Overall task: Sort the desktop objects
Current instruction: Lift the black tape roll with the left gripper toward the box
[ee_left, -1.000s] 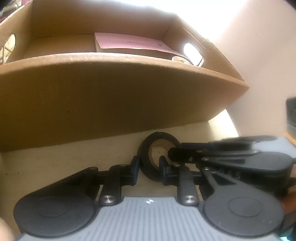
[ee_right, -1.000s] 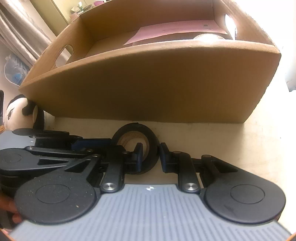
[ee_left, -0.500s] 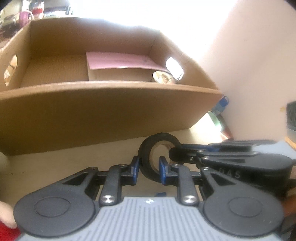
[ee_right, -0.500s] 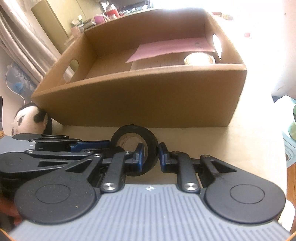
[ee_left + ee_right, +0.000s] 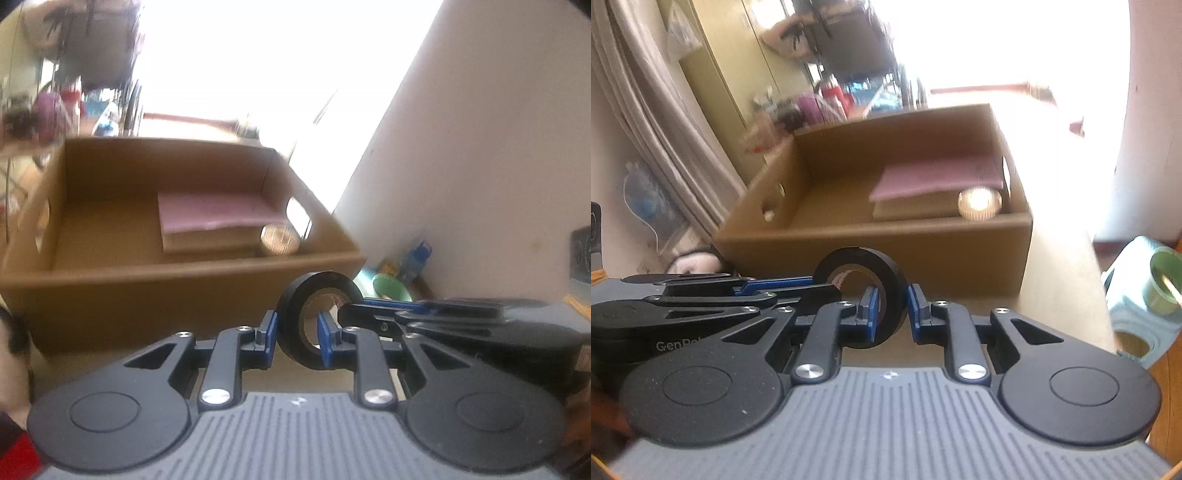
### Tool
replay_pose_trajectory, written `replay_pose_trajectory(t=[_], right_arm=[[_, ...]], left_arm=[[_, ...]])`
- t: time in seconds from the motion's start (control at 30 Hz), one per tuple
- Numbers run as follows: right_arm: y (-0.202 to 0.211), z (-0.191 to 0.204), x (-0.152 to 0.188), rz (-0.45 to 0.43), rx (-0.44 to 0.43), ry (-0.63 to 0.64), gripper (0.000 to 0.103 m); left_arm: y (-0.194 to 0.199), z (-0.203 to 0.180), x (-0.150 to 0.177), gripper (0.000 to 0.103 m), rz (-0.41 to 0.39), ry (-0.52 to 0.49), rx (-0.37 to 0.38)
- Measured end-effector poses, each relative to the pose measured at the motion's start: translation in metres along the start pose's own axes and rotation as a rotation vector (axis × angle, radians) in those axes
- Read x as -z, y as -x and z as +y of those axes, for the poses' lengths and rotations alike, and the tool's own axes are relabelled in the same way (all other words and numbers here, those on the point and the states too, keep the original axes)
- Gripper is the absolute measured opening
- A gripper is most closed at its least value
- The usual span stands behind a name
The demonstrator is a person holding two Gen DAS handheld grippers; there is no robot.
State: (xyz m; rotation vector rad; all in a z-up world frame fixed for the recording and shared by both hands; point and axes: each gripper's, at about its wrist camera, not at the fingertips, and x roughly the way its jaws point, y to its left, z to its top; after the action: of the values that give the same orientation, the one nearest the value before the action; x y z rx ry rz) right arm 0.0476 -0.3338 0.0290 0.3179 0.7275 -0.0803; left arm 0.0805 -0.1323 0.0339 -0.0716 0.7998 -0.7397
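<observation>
Both grippers are holding one black tape roll (image 5: 317,317) together, up in the air just in front of the cardboard box (image 5: 177,291). The left gripper (image 5: 295,328) fingers are pinching the roll's ring, and the right gripper (image 5: 890,314) fingers are pinching it too. This looks like the carrying step. Next, the roll is probably needing to go over the box's near wall, then both grips letting go inside, beside the pink-topped pad (image 5: 210,214)
</observation>
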Motion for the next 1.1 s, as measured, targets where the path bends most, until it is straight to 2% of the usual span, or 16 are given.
replay_pose_trajectory(t=[0.13, 0.3, 0.47, 0.57, 0.77, 0.93, 1.1], right_arm=[[0.022, 0.006, -0.018, -0.076, 0.005, 0.035, 0.017], [0.027, 0.008, -0.048, -0.144, 0.025, 0.084, 0.017], [0.010, -0.004, -0.079, -0.141, 0.034, 0.088, 0.017], [-0.013, -0.016, -0.096, -0.083, 0.033, 0.085, 0.017], [-0.072, -0.048, -0.115, 0.122, 0.010, 0.041, 0.017], [-0.114, -0.062, -0.119, 0.301, -0.007, 0.005, 0.017], [-0.144, -0.073, -0.125, 0.489, 0.007, -0.018, 0.017]], left_arm=[[0.014, -0.011, -0.017, 0.024, -0.065, -0.035, -0.004], [0.013, -0.016, -0.046, 0.026, -0.122, -0.063, -0.003], [-0.015, -0.007, -0.075, 0.026, -0.099, -0.050, 0.007], [-0.040, 0.006, -0.088, 0.026, -0.034, -0.004, 0.025], [-0.093, 0.037, -0.102, 0.026, 0.113, 0.075, 0.065], [-0.128, 0.050, -0.111, 0.026, 0.249, 0.043, 0.064], [-0.151, 0.056, -0.111, 0.026, 0.407, 0.103, 0.126]])
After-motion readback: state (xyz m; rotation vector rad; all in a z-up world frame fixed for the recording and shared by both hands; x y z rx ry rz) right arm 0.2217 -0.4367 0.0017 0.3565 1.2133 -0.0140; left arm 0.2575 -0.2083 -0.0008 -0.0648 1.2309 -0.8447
